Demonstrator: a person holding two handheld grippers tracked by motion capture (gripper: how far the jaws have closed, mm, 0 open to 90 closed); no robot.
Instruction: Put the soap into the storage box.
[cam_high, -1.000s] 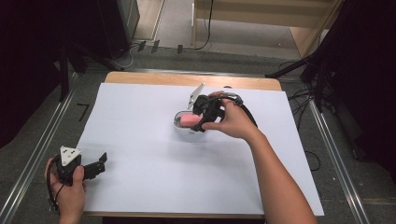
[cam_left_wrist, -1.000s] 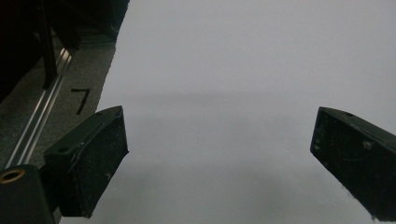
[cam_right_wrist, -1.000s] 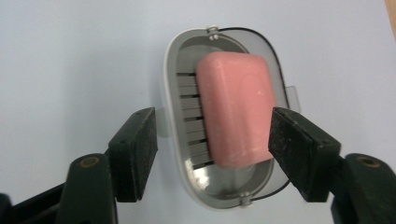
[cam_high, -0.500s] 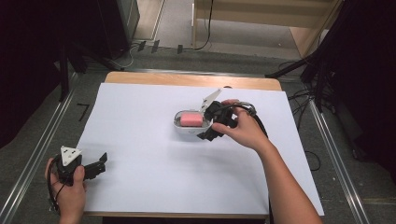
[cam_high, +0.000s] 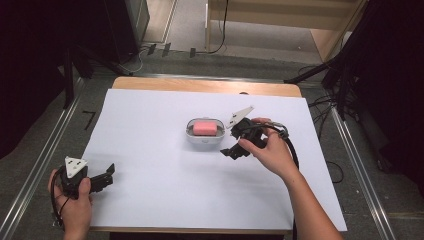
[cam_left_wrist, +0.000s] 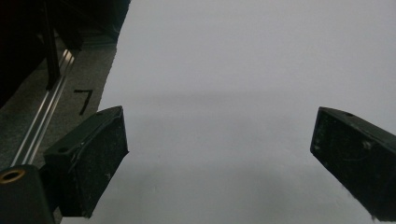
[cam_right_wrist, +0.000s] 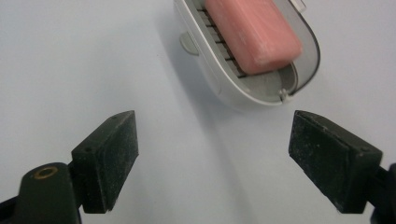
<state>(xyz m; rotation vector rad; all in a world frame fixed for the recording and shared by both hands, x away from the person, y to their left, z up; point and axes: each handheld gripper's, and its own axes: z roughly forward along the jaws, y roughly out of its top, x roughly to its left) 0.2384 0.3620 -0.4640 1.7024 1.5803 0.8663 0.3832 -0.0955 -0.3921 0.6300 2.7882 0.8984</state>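
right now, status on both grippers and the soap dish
Right gripper open, empty, just right of soap dish. Pink soap lies in dish. Left gripper open, empty, near table corner. Nothing between right gripper and dish.

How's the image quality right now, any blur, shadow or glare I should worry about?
High view: evenly lit, no glare on the white sheet, background dark. Right gripper view: pink soap and its dish read clearly, slightly soft, with a soft shadow left of the dish. Left gripper view: dim and grey, a faint shadow band across the sheet, jaw pads sharp enough.
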